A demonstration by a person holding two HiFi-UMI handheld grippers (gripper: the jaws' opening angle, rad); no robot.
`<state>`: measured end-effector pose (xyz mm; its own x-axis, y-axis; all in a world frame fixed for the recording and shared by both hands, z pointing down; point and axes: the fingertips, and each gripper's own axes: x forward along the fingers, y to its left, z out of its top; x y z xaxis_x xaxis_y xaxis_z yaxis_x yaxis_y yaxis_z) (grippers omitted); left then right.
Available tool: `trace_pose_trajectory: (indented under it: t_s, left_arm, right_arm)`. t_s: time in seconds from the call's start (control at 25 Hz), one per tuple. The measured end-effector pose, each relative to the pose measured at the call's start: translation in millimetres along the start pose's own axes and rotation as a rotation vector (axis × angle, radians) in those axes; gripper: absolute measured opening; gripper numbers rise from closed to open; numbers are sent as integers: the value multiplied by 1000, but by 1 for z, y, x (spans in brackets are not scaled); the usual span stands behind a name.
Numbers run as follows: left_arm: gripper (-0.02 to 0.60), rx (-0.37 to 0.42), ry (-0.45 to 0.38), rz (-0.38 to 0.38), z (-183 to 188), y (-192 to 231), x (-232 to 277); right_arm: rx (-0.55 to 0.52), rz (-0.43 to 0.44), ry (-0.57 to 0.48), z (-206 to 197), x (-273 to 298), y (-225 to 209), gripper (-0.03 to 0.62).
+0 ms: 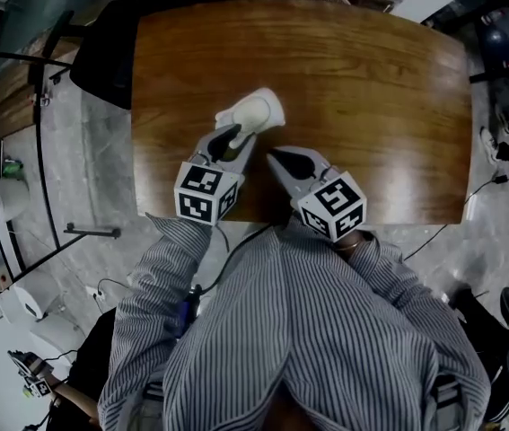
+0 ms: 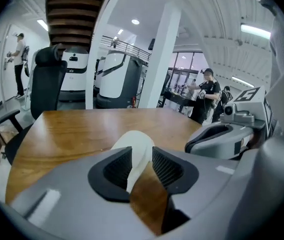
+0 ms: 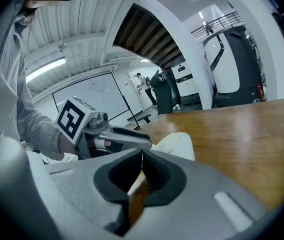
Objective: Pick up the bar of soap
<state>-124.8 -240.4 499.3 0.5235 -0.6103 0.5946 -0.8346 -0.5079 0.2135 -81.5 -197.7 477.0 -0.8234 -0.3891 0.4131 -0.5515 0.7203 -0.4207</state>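
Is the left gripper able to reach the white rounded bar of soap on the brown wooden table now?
Probably yes: the left gripper has its jaws apart, the white bar of soap lies just ahead, nothing between.

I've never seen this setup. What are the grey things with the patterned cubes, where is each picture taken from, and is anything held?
There is no robot arm: a person holds a hand-held gripper in each hand, and the marker cubes are part of them. The top-down picture comes from a camera on the person's head. The other two come from cameras riding on each gripper, looking along its jaws. A white bar of soap lies on the wooden table. The left hand-held gripper has its jaws apart, with the soap showing in the gap, not clamped. The right hand-held gripper is shut and empty. Nothing is held.
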Motion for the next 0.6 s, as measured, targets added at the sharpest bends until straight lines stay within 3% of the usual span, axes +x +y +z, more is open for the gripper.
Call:
trace_pose_trajectory:
  t_s: [0.16, 0.32, 0.6]
  left_arm:
    - [188, 156, 95, -22, -6, 3, 17]
    - [206, 341, 184, -27, -10, 6, 29]
    - [237, 437, 302, -96, -15, 11, 49]
  right_arm:
    - [38, -18, 4, -6, 1, -13, 3]
    - [74, -40, -3, -10, 0, -24, 3]
    - [143, -73, -12, -21, -5, -45, 3]
